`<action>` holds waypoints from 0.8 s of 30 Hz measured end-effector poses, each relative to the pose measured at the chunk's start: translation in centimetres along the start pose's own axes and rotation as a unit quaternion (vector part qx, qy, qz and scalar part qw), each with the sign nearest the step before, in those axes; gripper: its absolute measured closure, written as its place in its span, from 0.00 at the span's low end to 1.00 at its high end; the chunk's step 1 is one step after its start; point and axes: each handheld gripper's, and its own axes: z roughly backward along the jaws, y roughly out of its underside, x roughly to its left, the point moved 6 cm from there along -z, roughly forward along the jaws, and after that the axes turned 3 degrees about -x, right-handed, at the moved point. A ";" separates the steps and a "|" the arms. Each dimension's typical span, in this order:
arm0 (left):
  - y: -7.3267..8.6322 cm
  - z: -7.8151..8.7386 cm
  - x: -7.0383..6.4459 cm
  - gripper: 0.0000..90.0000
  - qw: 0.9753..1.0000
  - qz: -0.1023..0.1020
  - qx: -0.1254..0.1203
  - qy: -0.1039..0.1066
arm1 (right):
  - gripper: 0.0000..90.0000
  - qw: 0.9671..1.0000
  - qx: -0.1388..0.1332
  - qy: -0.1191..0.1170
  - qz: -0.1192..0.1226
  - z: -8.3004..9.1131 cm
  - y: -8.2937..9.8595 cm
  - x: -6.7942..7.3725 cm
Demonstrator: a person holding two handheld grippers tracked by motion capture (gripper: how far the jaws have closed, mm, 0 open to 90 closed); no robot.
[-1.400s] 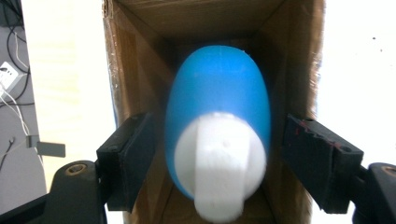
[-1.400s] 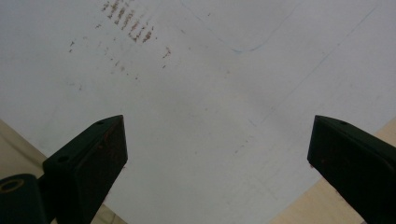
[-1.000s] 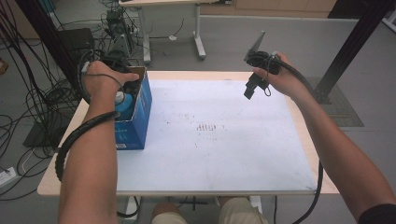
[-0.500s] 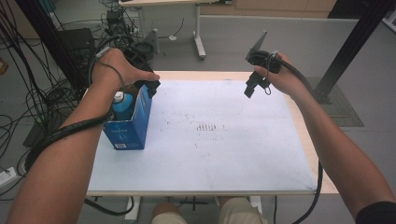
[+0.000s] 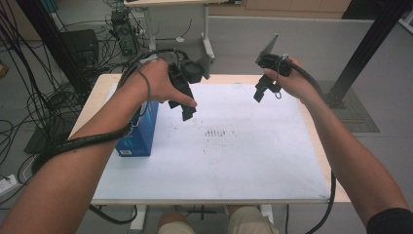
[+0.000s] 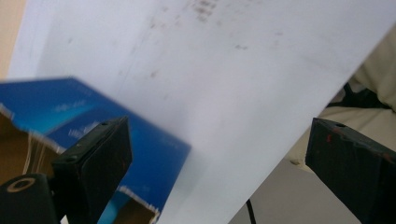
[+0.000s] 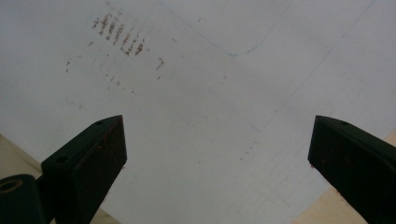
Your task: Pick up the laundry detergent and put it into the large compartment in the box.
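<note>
The left gripper (image 5: 187,105) is in the upper left-centre of the high view, jaws wide apart and pointing down. The right gripper (image 5: 260,90) is in the upper right, also with jaws apart. Both forearms rise from the bottom corners.

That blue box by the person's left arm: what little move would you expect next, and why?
Probably the left gripper swings back left and down toward the blue box. Its jaws stand wide apart with nothing between them, it hangs above the white sheet just right of the box, and the box's top looks open. The right gripper hovers open, far off.
</note>
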 end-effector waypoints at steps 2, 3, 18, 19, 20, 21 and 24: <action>-0.5 -0.1 -0.6 0.09 1.000 -0.024 -0.007 0.005 | 0.05 1.000 -0.001 -0.001 -0.005 -0.1 0.0 -0.2; -0.9 -0.1 -0.9 0.09 0.999 -0.035 -0.007 0.012 | 0.05 1.000 0.000 -0.001 -0.009 -0.1 0.0 -0.3; -3.1 -0.4 -2.2 0.08 0.996 -0.093 -0.006 0.009 | 0.05 1.000 -0.003 -0.001 -0.028 -0.4 0.2 -0.7; -3.1 -0.4 -2.1 0.08 0.996 -0.093 -0.006 0.009 | 0.05 1.000 -0.004 -0.001 -0.028 -0.4 0.2 -0.7; -3.2 -0.4 -2.1 0.08 0.996 -0.093 -0.006 0.009 | 0.05 1.000 -0.005 -0.001 -0.027 -0.4 0.3 -0.7; -3.1 -0.4 -2.1 0.08 0.996 -0.093 -0.008 0.008 | 0.05 1.000 -0.005 -0.002 -0.027 -0.4 0.3 -0.7; -3.1 -0.4 -2.1 0.08 0.995 -0.094 -0.010 0.010 | 0.05 1.000 -0.006 -0.002 -0.027 -0.3 0.3 -0.7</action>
